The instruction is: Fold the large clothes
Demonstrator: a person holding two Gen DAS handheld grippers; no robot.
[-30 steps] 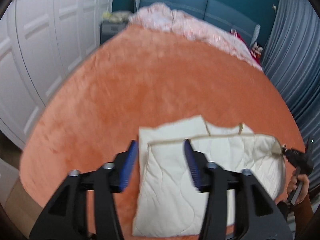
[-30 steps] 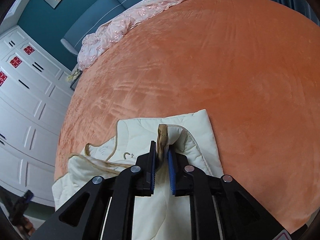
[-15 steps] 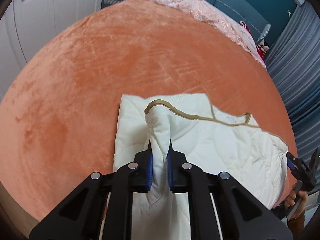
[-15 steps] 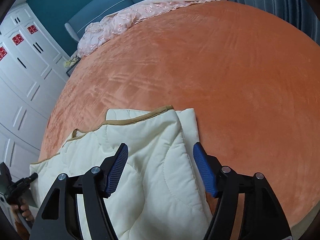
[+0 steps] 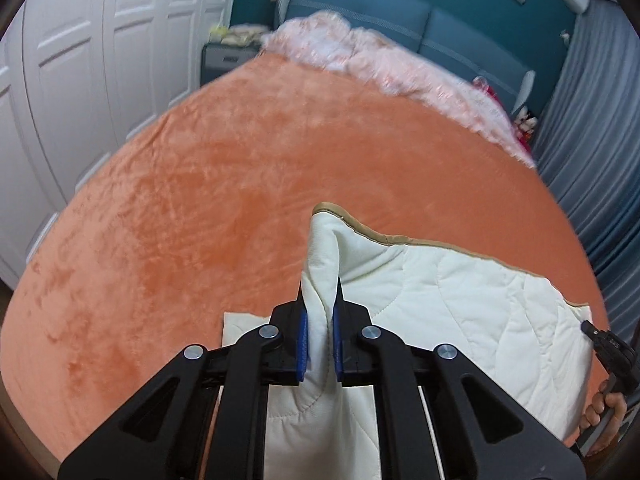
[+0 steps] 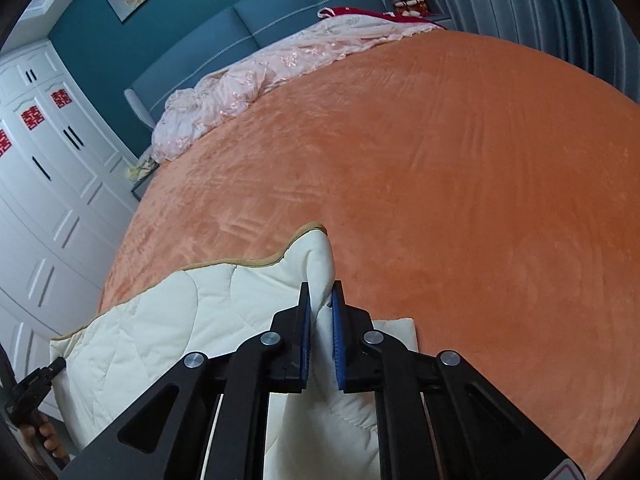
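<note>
1. Cream quilted garment [image 5: 460, 300], edged with tan binding, is seen partly lifted off the orange bedspread [image 5: 240, 200] near the bed's foot, while a lower layer of it [image 5: 234, 326] is left lying flat on the bedspread.
2. A raised fold of the garment's left corner is pinched between the blue pads of the left gripper [image 5: 319, 320], whose fingers are pressed together on the cloth.
3. In the right wrist view the garment [image 6: 180, 320] is shown with its right corner drawn up in a peak, and that fold is clamped in the right gripper [image 6: 320, 320], its fingers likewise closed on the fabric.
4. Between the two pinched corners the tan-bound edge is held raised above the bedspread [image 6: 440, 200], sagging slightly in the middle.
5. The right gripper [image 5: 608, 348] is glimpsed at the far right edge of the left wrist view, at the garment's far corner, held by a hand [image 5: 604, 412]; the left gripper's tip [image 6: 34, 380] appears at the lower left of the right wrist view.
6. A pink rumpled quilt [image 6: 248, 80] is piled at the head of the bed against a blue padded headboard [image 6: 280, 20].
7. White wardrobe doors [image 5: 80, 80] are seen beside the bed, and grey curtains [image 6: 540, 8] on the opposite side.
</note>
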